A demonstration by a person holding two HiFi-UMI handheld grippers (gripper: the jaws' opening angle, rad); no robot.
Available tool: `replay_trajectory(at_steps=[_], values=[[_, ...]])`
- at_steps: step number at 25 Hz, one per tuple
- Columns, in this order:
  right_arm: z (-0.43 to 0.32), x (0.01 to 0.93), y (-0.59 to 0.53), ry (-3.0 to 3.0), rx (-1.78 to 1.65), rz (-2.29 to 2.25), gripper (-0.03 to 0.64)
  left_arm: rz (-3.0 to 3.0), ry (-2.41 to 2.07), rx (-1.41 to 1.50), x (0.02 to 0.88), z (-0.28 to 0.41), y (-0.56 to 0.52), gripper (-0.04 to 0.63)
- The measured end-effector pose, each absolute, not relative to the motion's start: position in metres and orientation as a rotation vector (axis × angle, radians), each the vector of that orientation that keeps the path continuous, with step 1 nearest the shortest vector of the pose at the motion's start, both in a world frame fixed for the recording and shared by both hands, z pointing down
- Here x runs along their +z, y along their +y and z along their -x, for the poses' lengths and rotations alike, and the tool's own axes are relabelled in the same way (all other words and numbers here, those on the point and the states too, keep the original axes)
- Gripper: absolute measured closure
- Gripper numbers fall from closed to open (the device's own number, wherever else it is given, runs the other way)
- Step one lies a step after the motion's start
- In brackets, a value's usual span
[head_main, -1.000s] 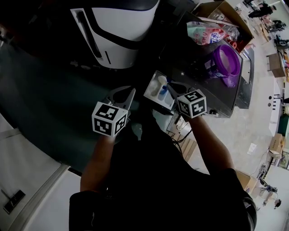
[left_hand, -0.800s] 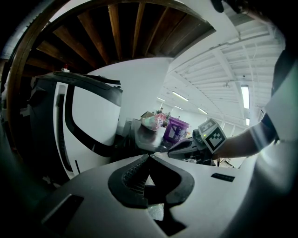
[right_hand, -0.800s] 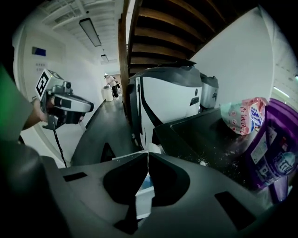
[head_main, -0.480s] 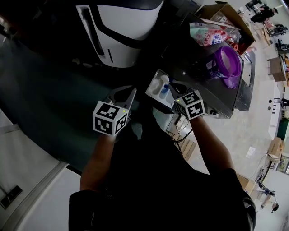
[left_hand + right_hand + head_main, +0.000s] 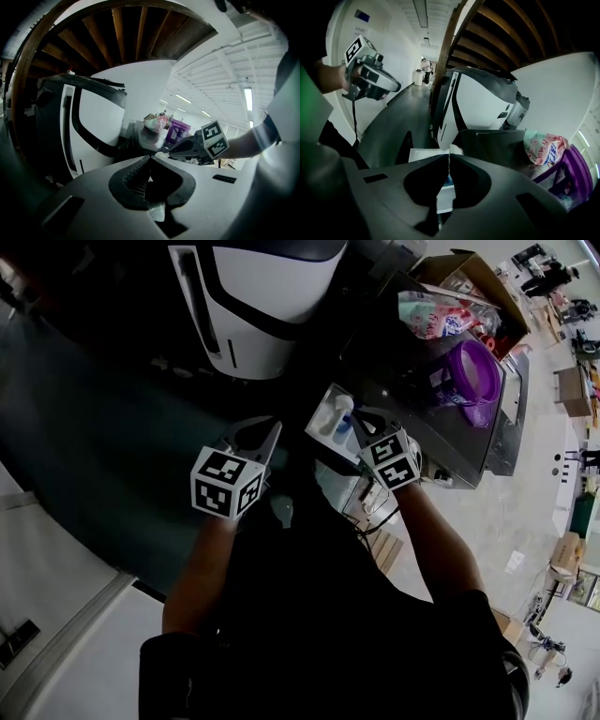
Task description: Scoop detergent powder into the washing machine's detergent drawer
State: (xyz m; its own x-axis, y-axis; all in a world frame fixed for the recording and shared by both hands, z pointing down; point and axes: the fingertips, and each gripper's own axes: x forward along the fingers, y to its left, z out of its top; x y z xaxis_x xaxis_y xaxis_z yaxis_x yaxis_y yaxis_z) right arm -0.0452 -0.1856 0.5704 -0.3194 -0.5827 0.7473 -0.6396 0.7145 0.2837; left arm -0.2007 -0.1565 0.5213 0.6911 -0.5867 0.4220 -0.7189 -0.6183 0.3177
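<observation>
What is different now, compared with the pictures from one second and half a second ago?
The right gripper, shut on the white scoop at the detergent drawer, rolled slightly and drew a little toward the person. The left gripper stayed shut and empty; the purple tub kept its place.

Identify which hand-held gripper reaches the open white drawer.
The right hand-held gripper: its shut tips are at the scoop in the drawer. The left hand-held gripper is off to the side, apart from it.
</observation>
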Motion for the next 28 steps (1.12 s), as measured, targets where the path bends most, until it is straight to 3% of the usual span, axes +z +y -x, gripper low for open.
replay_trajectory(at_steps=[28], values=[[0.063, 0.577, -0.18, -1.727, -0.382, -0.737, 0.597, -2.438, -1.011, 0.38, 0.523, 0.217, -0.14, 0.588]])
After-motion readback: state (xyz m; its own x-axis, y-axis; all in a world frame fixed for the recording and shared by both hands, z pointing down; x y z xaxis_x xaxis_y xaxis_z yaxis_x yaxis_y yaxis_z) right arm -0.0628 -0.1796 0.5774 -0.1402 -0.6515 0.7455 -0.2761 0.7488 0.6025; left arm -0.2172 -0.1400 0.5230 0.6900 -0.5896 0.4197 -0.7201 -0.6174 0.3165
